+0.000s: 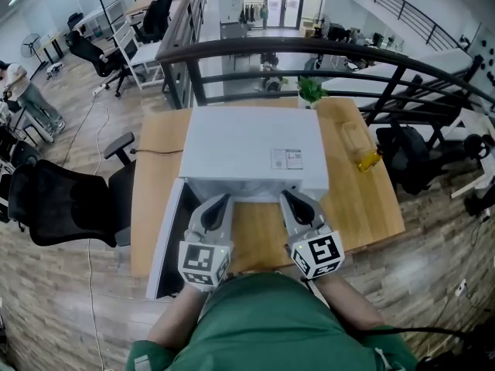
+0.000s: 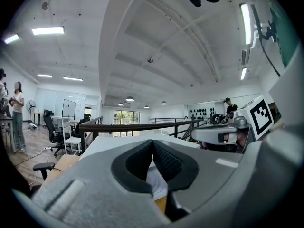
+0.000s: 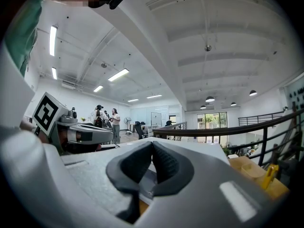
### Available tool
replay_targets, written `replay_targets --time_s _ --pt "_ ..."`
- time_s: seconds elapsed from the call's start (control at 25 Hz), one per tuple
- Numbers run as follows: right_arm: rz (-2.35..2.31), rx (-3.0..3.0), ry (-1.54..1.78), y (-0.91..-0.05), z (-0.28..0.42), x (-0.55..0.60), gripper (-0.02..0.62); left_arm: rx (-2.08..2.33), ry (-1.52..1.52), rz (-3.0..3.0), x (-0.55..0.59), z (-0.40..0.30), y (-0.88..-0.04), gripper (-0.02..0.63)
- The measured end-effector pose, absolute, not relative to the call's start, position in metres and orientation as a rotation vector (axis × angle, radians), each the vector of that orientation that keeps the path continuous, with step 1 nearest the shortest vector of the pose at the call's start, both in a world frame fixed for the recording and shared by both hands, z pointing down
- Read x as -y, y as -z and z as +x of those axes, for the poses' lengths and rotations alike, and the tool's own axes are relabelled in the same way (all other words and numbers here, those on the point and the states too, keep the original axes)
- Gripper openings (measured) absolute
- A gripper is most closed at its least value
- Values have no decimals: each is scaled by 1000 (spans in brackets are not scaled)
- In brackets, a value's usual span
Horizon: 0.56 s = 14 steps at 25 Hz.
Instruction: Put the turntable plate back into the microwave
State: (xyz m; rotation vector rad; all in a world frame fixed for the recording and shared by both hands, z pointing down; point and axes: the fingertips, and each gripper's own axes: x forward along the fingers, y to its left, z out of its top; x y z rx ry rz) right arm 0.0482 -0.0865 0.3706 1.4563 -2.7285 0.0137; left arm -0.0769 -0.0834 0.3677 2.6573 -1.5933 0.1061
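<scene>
Microwave (image 1: 251, 149) on table (image 1: 363, 203), door (image 1: 166, 242) open: head view only.
Gripper views: left gripper (image 2: 152, 144), right gripper (image 3: 152, 144) jaws pressed together, empty.

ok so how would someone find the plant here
Find the wooden table with the white microwave on it. At the table's far edge, just behind the microwave's back right corner and in front of the dark railing, stands the plant. It is the only green, leafy thing there.
</scene>
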Motion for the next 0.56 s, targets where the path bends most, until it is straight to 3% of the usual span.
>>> replay_targets --time_s 0.56 --pt "1448 2753 6 -375 47 107 4 1620 -102 2670 105 -74 -371 12"
